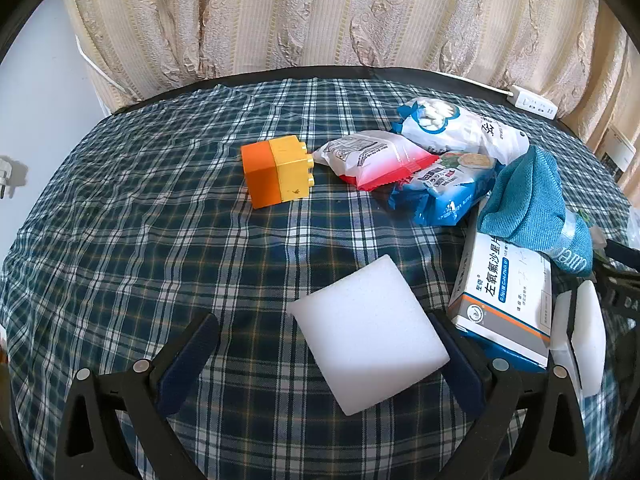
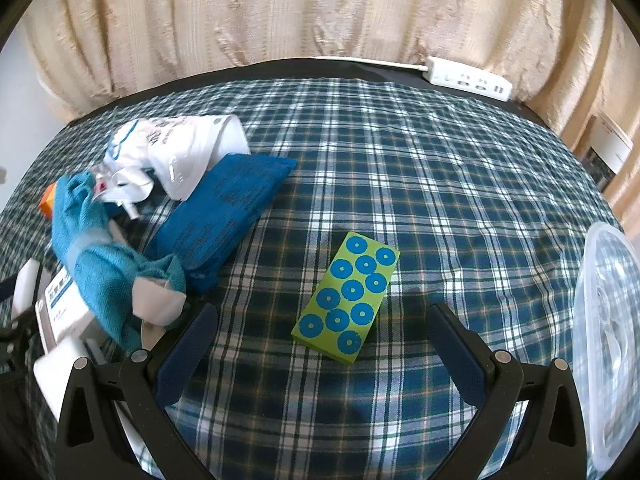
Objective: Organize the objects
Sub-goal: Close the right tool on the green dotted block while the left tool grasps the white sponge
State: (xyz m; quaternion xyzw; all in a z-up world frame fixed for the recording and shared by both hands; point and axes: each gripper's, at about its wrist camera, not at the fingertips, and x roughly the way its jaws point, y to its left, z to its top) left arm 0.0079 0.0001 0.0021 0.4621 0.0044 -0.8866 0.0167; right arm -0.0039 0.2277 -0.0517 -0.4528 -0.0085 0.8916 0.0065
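Both tools hang over the plaid-covered tabletop (image 1: pixel 160 240), tilted down at it, jaws spread wide and gripping nothing.

Left tool (image 1: pixel 328 356): a white foam block (image 1: pixel 368 336) lies flat between its fingers, closer to the right finger; whether it touches that finger I can't tell. Farther off, an orange and yellow toy brick (image 1: pixel 276 172) lies on its side. Right of that brick is a pile: a white and red snack packet (image 1: pixel 372 158), a blue snack packet (image 1: pixel 440 190) with Chinese print too small to read, and at the far end a white bag of cotton swabs (image 1: pixel 460 128). Near right, a white, blue and orange medicine box (image 1: pixel 504 300) shows large Chinese characters, "左氧氟沙星片", and "0.5g" on a small blue band. A teal cloth (image 1: pixel 532 200) is draped over its far end, with white letters on a band that I can't read.

Right tool (image 2: pixel 320 344): a green block with blue dots (image 2: pixel 348 296) lies flat just beyond the fingers, untouched. To the left sits a dark blue folded cloth (image 2: pixel 228 216). A clear plastic container (image 2: pixel 612 332) stands at the right edge. A white power strip (image 2: pixel 468 78) lies at the far edge by the curtain (image 2: pixel 280 16).
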